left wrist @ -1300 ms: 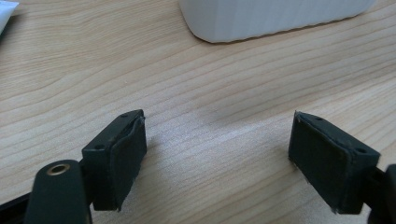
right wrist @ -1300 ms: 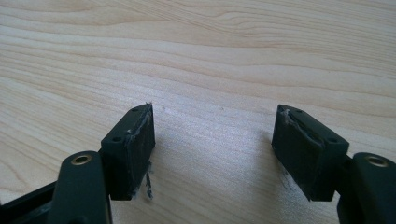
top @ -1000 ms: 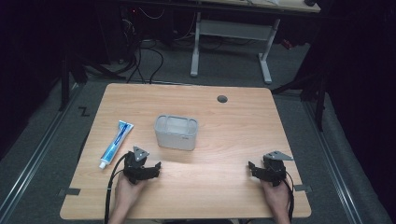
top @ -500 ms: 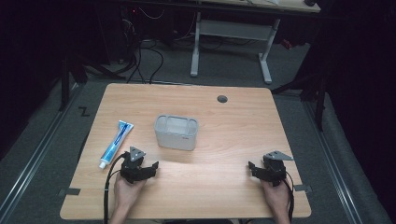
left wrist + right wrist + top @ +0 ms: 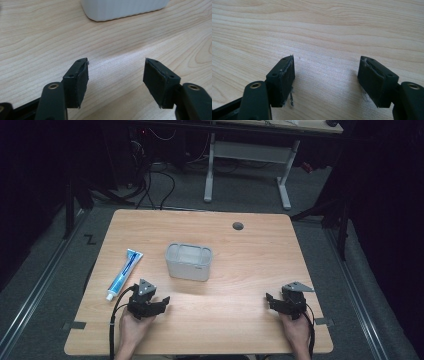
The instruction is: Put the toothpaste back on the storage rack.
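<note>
Toothpaste tube [image 5: 123, 273] beside white bin [image 5: 189, 261]; bin's contents perhaps nothing.

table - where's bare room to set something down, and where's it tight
Bare wood: the strip between the left tool and right tool, the right half beyond the white bin, and the far edge around the grommet hole. Tightest spot: the left side, where the toothpaste tube lies between bin and table edge.

No readable text anywhere. Toothpaste tube [image 5: 123, 272], left side of table [image 5: 250, 250], carries print too small and blurred to read. Black Z-shaped mark [image 5: 90, 239] on floor, left of table, far side.
</note>
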Available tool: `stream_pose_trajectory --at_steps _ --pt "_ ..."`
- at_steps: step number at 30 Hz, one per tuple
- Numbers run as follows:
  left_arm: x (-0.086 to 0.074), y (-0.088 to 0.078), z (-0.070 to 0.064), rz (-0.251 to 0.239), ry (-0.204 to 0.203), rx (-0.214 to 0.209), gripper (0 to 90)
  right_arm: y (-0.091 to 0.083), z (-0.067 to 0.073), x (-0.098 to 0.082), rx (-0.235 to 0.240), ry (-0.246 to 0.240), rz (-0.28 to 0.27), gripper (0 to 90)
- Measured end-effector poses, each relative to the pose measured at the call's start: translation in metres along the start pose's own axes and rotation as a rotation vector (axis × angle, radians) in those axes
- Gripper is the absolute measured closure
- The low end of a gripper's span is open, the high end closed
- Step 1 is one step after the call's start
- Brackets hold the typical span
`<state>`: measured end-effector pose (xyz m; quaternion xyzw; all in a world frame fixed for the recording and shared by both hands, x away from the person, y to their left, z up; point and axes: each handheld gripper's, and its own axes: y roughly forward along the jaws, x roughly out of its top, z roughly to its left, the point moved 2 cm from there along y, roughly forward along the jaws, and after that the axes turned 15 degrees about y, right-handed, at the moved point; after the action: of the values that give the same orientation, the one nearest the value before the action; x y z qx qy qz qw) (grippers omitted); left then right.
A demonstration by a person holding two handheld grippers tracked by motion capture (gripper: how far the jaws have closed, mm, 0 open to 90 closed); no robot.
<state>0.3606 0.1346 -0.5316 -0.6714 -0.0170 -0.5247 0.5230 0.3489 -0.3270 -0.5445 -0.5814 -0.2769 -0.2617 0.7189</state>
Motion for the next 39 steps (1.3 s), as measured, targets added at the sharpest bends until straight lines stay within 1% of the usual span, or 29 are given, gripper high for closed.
stream_pose_trajectory --at_steps 4,8,10,13,16,19,20,23,25,27,29,39 --pt "0.000 -0.004 0.001 0.000 -0.003 0.000 35.8 0.000 0.000 0.000 0.000 0.000 0.000 30.1" --pt "-0.001 -0.010 0.004 -0.003 -0.016 -0.002 35.2 0.000 0.000 0.000 0.000 0.000 0.000 30.1" --pt "-0.001 -0.014 0.006 -0.004 -0.017 0.007 34.9 0.000 0.000 0.000 -0.001 0.001 0.001 30.1" --pt "-0.002 -0.018 0.007 -0.003 -0.011 0.025 35.3 0.000 0.000 0.000 -0.001 0.001 0.001 30.1" --pt "-0.003 -0.020 0.009 0.007 -0.009 0.017 37.3 0.000 0.000 0.000 0.000 0.000 0.000 30.1" --pt "-0.003 -0.023 0.010 0.006 0.003 0.029 37.7 0.000 0.000 0.000 0.000 -0.001 0.000 30.1" --pt "-0.003 -0.024 0.010 0.006 -0.002 0.021 37.7 0.000 0.000 0.000 0.000 -0.001 0.000 30.1" --pt "-0.003 -0.027 0.011 0.002 0.000 0.023 37.7 0.000 0.000 0.000 0.000 -0.001 0.000 30.1" --pt "-0.002 -0.029 0.012 0.003 -0.015 -0.006 40.3 0.000 0.000 0.000 0.000 -0.001 0.000 30.1" --pt "-0.002 -0.032 0.012 -0.009 -0.015 -0.001 41.4 0.000 0.000 0.000 0.000 -0.001 0.000 30.1" --pt "-0.001 -0.034 0.014 -0.007 -0.012 0.004 41.4 0.000 0.000 0.000 0.000 -0.001 0.000 30.1" --pt "0.004 -0.043 0.023 0.016 0.002 0.029 40.5 0.000 0.000 0.000 0.001 -0.002 0.000 30.1"
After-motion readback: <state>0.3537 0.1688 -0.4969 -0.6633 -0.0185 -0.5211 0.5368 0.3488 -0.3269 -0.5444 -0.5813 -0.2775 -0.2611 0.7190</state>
